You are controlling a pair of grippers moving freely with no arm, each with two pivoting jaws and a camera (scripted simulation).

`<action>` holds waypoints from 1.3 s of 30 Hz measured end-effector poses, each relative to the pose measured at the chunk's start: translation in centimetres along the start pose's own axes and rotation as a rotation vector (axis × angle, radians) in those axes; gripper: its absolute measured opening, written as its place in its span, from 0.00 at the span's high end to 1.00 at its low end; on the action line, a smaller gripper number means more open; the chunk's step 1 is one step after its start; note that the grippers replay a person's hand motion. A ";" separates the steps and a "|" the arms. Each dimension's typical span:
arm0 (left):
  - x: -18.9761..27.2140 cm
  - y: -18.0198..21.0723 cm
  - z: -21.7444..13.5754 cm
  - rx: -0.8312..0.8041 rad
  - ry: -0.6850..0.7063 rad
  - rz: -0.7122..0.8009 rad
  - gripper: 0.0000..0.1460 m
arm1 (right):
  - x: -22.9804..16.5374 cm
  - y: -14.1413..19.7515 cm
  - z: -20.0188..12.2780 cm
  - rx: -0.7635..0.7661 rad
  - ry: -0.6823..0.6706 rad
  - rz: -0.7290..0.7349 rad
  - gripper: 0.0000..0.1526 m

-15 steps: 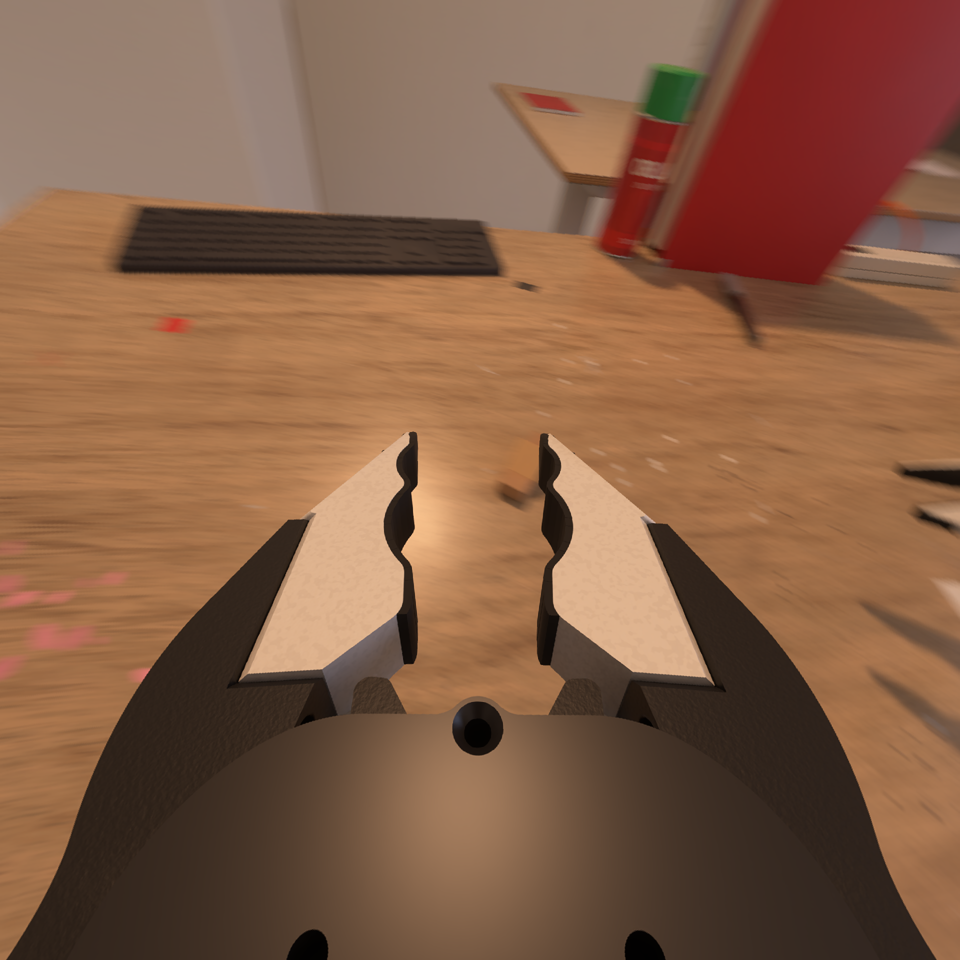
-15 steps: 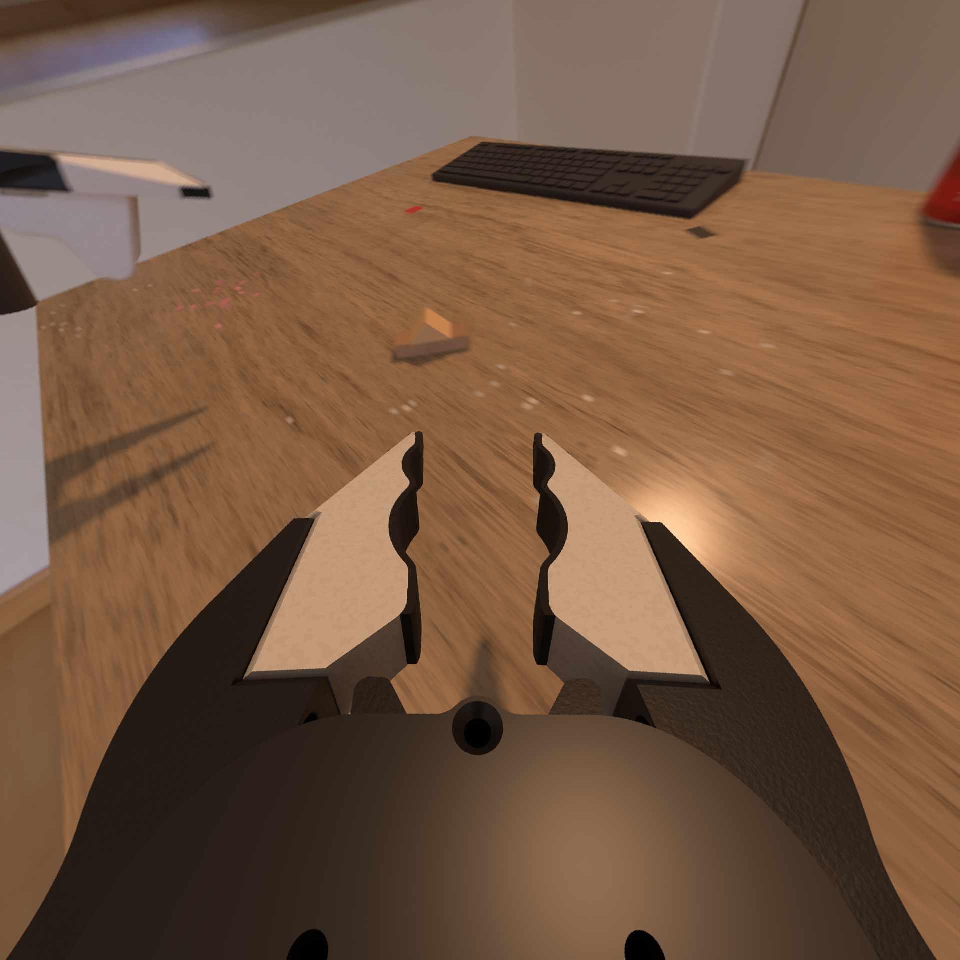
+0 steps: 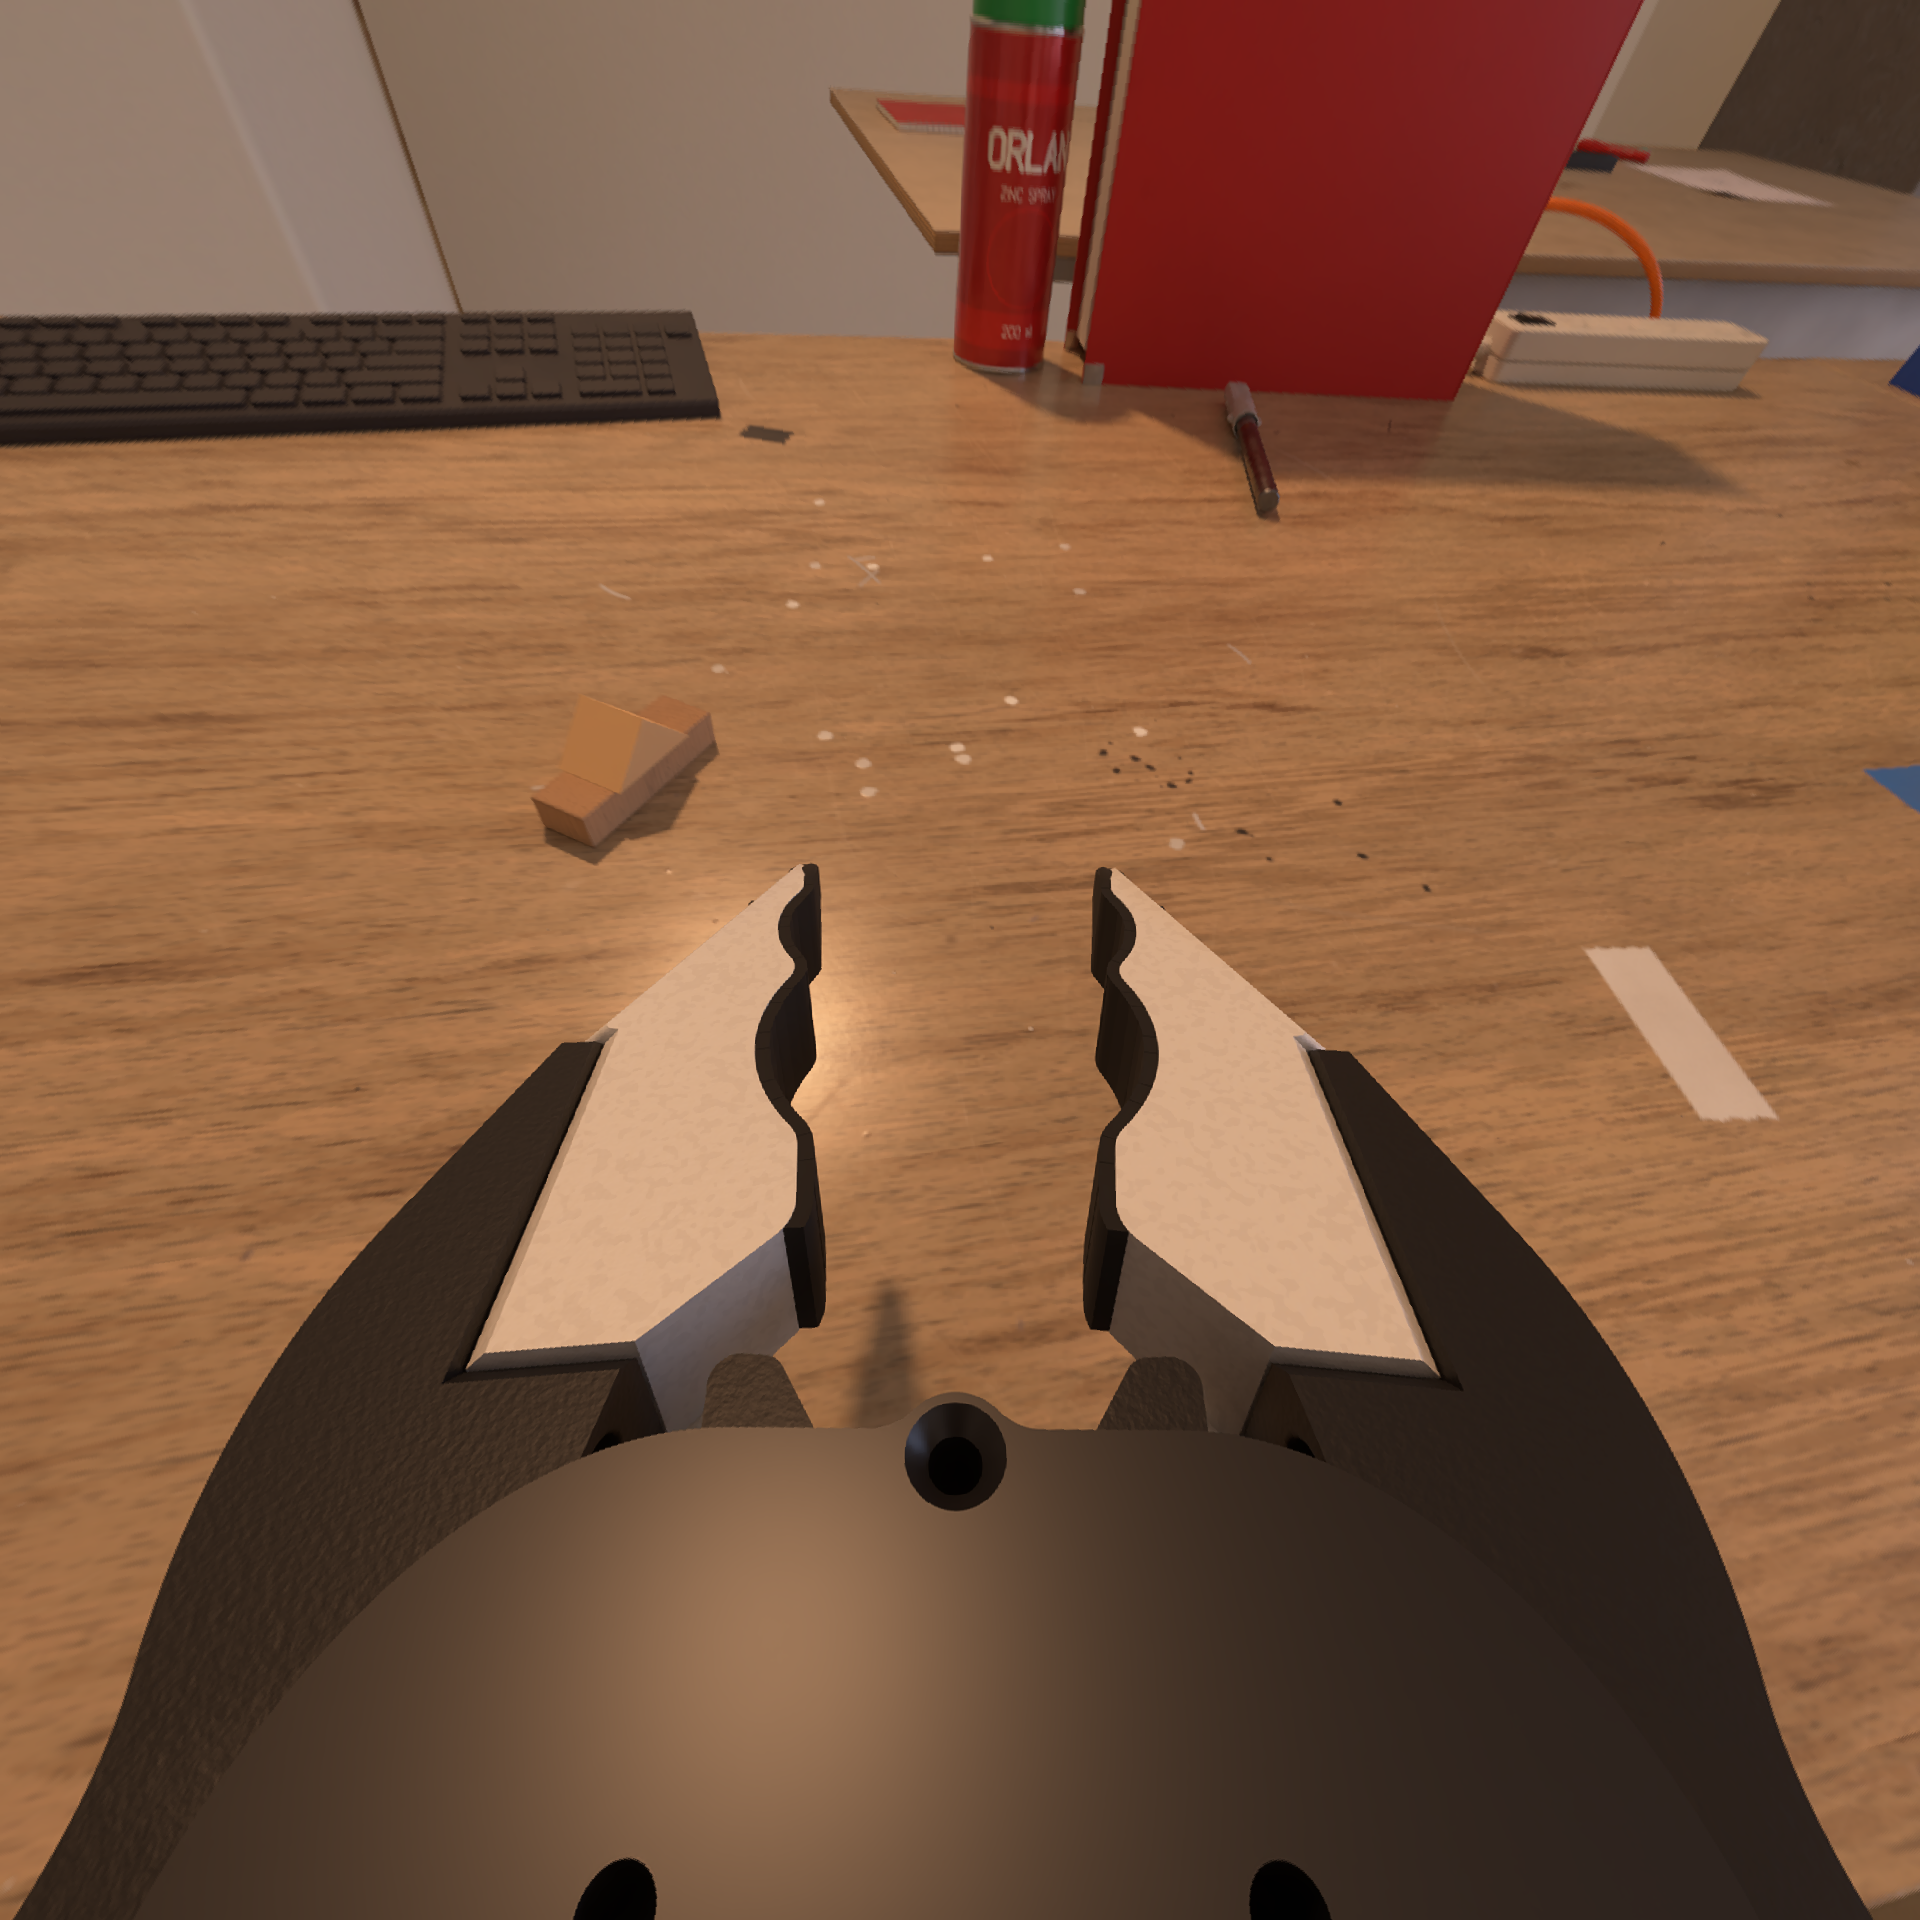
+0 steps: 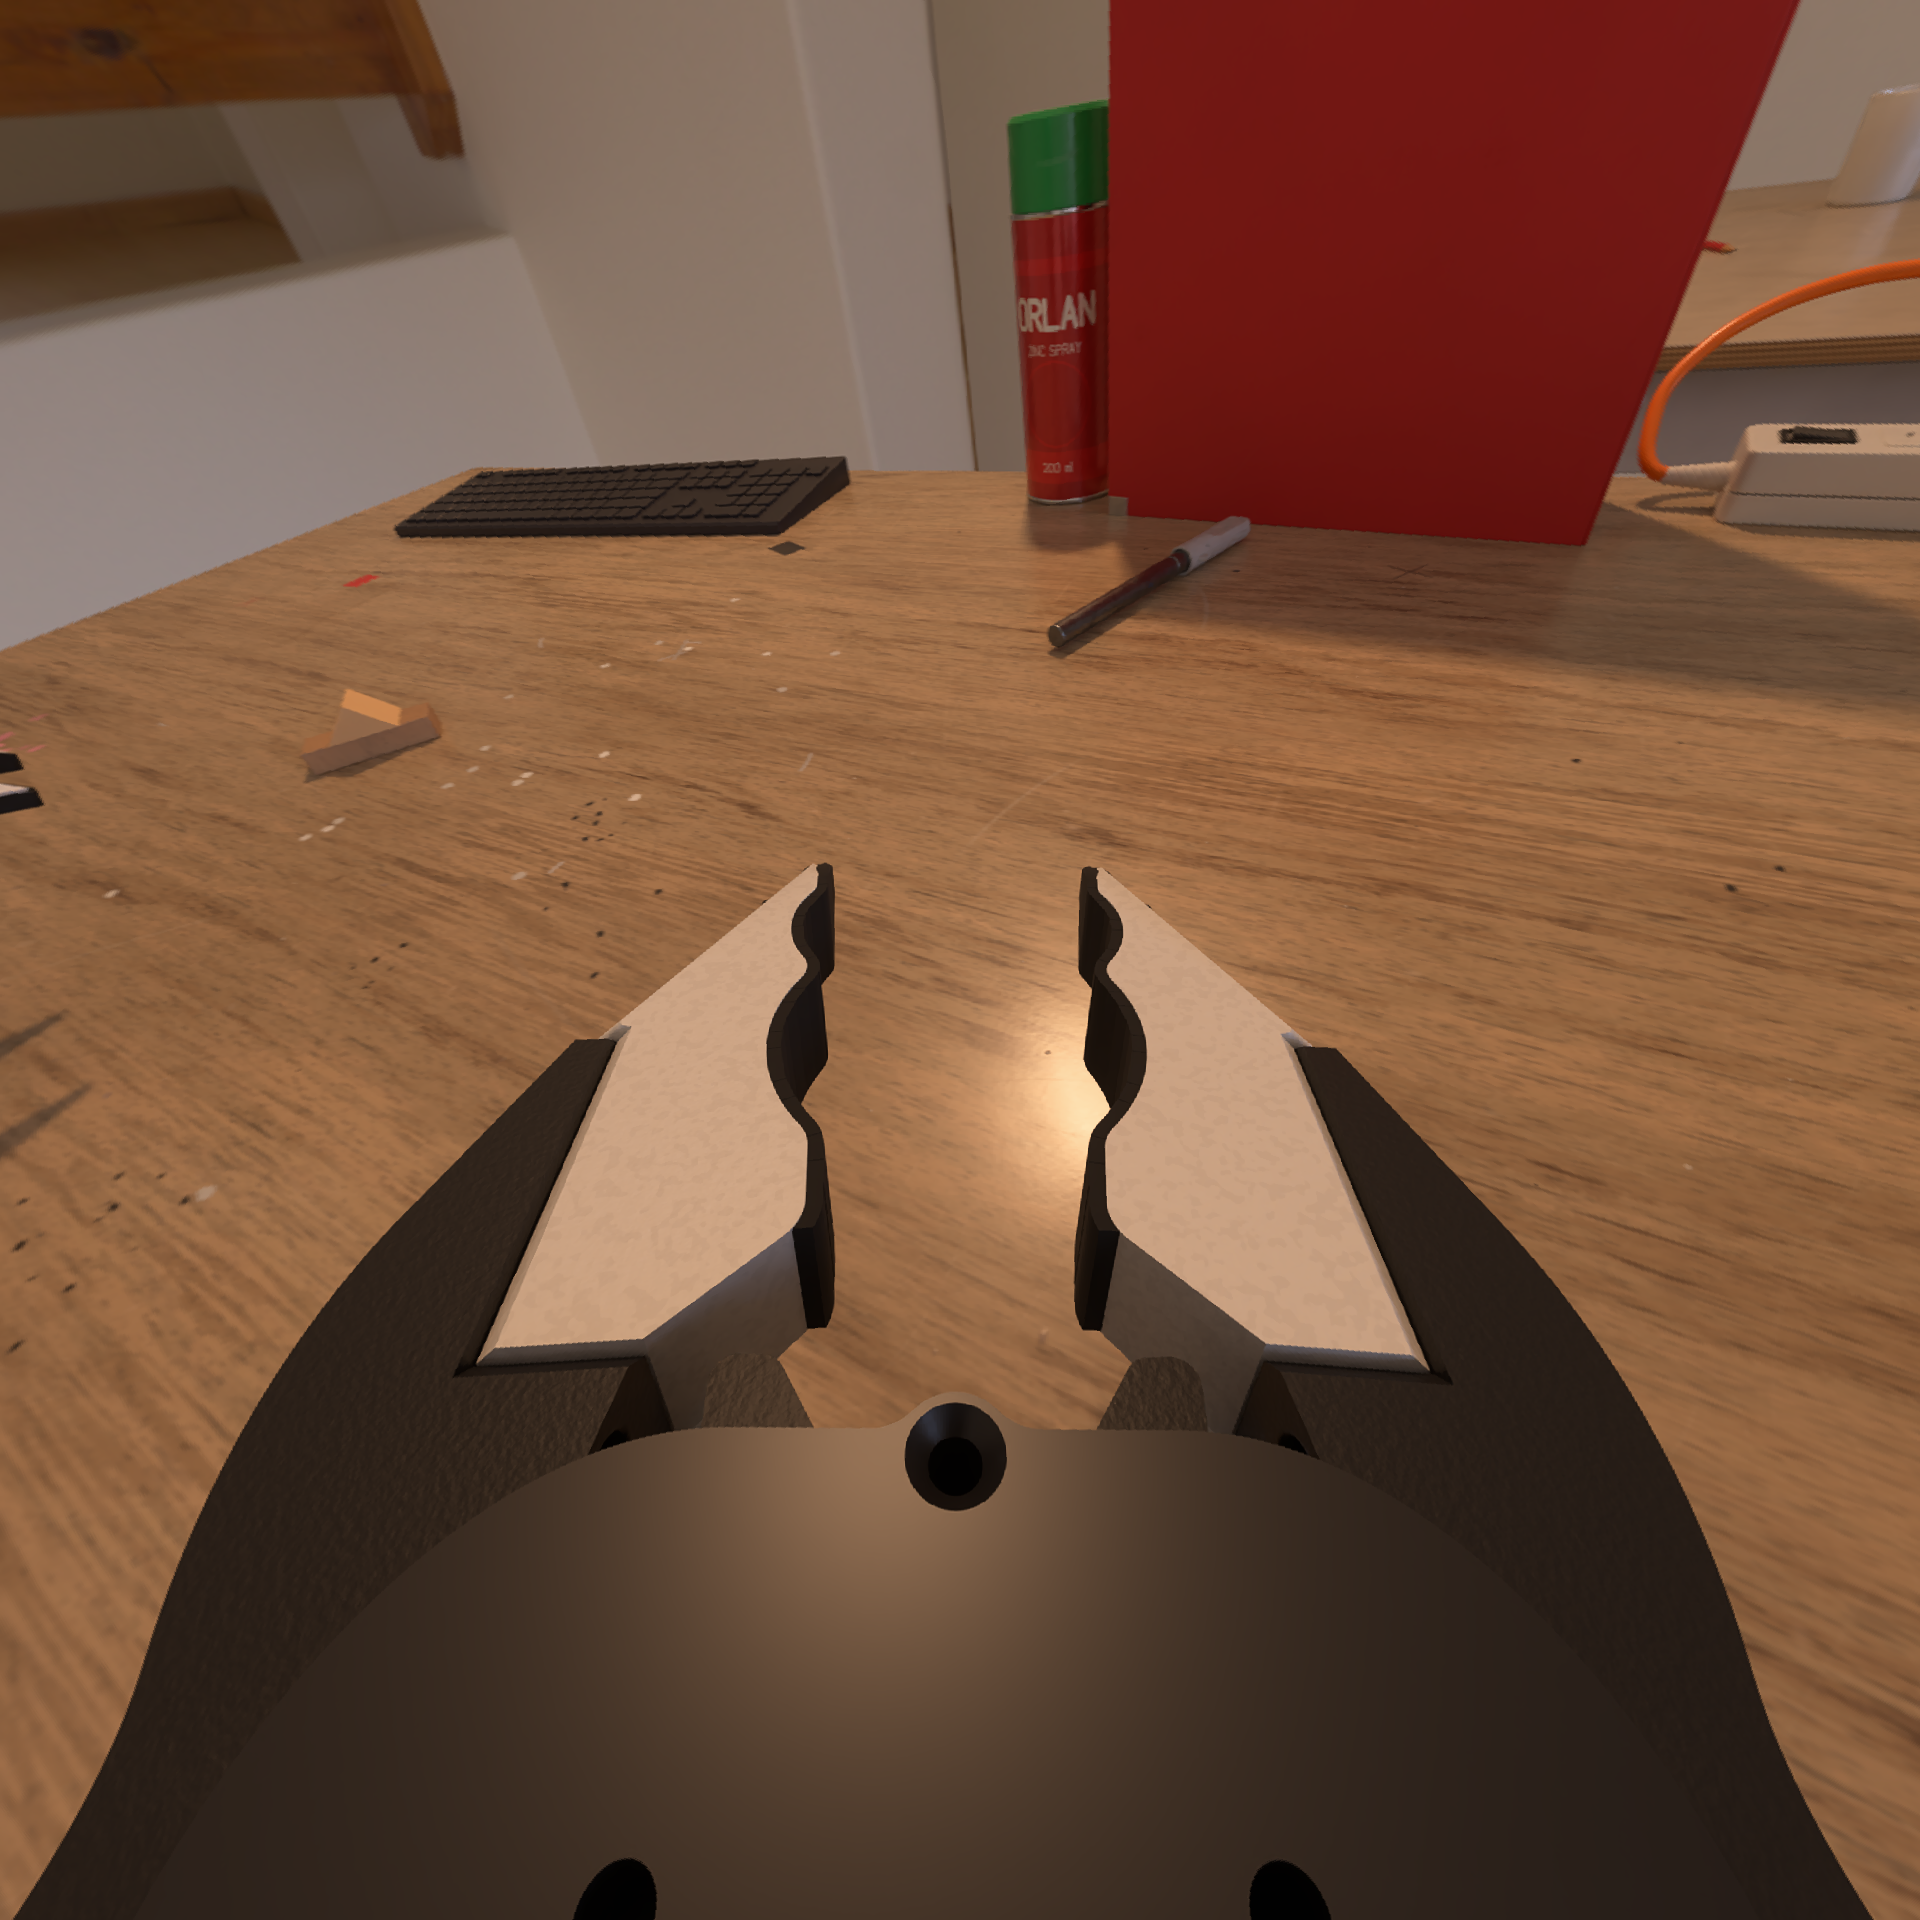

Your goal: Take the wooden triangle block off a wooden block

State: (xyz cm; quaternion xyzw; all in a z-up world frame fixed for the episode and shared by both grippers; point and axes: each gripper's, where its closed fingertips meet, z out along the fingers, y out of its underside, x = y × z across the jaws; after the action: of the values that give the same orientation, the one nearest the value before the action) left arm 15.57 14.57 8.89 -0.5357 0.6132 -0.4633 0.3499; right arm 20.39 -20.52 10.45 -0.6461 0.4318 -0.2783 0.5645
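A small wooden triangle block [image 3: 608, 745] rests on a flat wooden block [image 3: 582, 808] lying on the wooden desk. In the left wrist view the pair is ahead and to the left of my left gripper [image 3: 954, 883], which is open and empty, some way short of it. In the right wrist view the triangle [image 4: 369, 715] on its block [image 4: 358, 750] is far off to the left of my right gripper [image 4: 954, 881], which is open and empty above the desk. The left gripper's fingertips [image 4: 16, 781] show at the left edge of the right wrist view.
A black keyboard [image 3: 343, 369] lies at the back left. A red spray can [image 3: 1013, 197], a red upright board [image 3: 1320, 187] and a pen [image 3: 1250, 447] stand or lie at the back. A white power strip [image 3: 1621, 351] with an orange cable sits back right. A strip of white tape [image 3: 1675, 1031] lies on the right.
Both views have swung: the blocks now lie left of each gripper's line instead of near centre. The right gripper has turned toward the red board. Both jaws stay open.
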 end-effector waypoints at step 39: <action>-12.0 1.1 12.6 -1.046 0.327 0.249 0.71 | -1.7 2.9 1.9 -0.117 -0.168 0.066 0.73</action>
State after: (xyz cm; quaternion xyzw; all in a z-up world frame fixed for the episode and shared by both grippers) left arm 29.08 23.94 2.88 -0.4828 0.8660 -0.1300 -0.0100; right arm 20.47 -18.04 7.50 -0.6844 0.4195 -0.1784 0.5690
